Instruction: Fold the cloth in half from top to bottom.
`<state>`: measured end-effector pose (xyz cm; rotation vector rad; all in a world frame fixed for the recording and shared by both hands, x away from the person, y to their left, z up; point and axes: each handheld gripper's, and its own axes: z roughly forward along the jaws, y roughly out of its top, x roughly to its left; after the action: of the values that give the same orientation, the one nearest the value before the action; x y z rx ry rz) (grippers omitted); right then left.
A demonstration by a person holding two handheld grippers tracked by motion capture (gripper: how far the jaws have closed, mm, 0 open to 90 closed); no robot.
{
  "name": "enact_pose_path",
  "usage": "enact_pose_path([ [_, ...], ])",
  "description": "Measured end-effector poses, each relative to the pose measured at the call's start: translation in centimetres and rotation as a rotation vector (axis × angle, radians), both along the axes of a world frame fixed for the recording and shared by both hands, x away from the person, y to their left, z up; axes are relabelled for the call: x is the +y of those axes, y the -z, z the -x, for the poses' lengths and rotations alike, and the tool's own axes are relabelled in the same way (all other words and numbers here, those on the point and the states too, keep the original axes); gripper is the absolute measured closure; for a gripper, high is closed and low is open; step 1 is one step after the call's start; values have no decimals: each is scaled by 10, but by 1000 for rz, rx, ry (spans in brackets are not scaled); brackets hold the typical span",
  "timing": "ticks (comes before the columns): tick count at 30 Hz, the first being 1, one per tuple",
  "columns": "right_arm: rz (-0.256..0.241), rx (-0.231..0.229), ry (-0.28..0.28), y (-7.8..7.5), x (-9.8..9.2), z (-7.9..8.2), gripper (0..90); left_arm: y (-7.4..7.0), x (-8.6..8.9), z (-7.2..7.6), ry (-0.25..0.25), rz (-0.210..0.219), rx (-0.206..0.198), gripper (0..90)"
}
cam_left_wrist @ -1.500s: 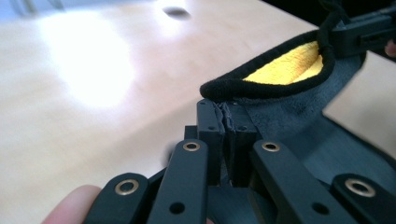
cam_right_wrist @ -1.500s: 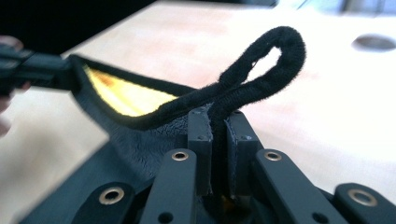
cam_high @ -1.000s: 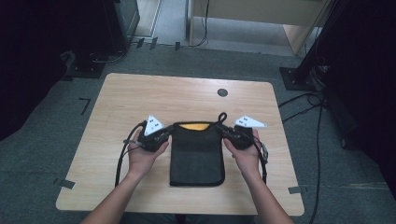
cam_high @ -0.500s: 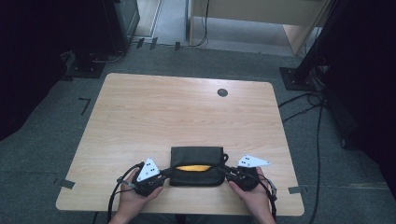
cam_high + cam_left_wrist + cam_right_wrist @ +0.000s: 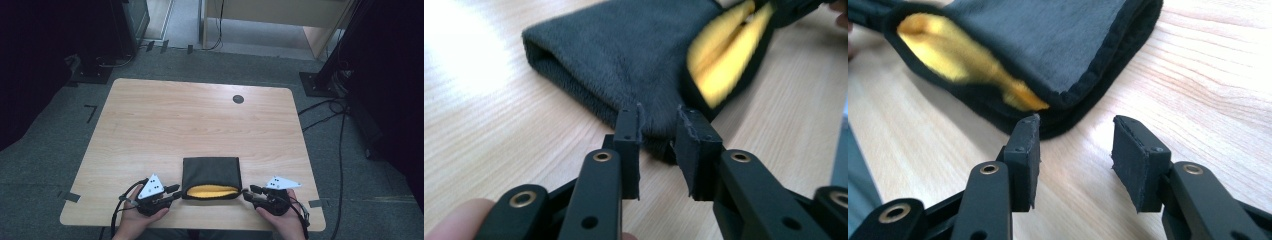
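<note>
A black fabric pouch (image 5: 211, 172) lies near the table's front edge, its mouth toward me and gaping to show yellow lining (image 5: 211, 191). My left gripper (image 5: 176, 190) sits just off the pouch's left front corner, open, with nothing between its jaws. In the left gripper view the pouch (image 5: 624, 55) lies just beyond the left gripper (image 5: 658, 145). My right gripper (image 5: 248, 191) is at the pouch's right front corner, open and holding nothing. In the right gripper view the pouch's edge (image 5: 1088, 85) lies just past the right gripper (image 5: 1075, 150).
The wooden table (image 5: 200, 125) has a round black grommet (image 5: 238, 99) near its far edge. Grey carpet surrounds it, with cables (image 5: 340, 130) on the floor at the right and dark stands at the back corners.
Both grippers pulled the pouch's far edge toward the table's front, folding it over. They have now let go and stand open beside its front corners.
</note>
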<state>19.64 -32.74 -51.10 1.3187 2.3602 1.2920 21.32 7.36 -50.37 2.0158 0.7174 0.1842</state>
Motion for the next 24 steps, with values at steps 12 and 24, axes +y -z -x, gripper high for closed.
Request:
enact_pose_path([
  [12,-83,-29,121,-10,12,-6,593,0,-15,-3,-59,66,51,640],
  [24,-69,68,147,2,31,-2,722,12,-27,7,-26,-122,2,643],
])
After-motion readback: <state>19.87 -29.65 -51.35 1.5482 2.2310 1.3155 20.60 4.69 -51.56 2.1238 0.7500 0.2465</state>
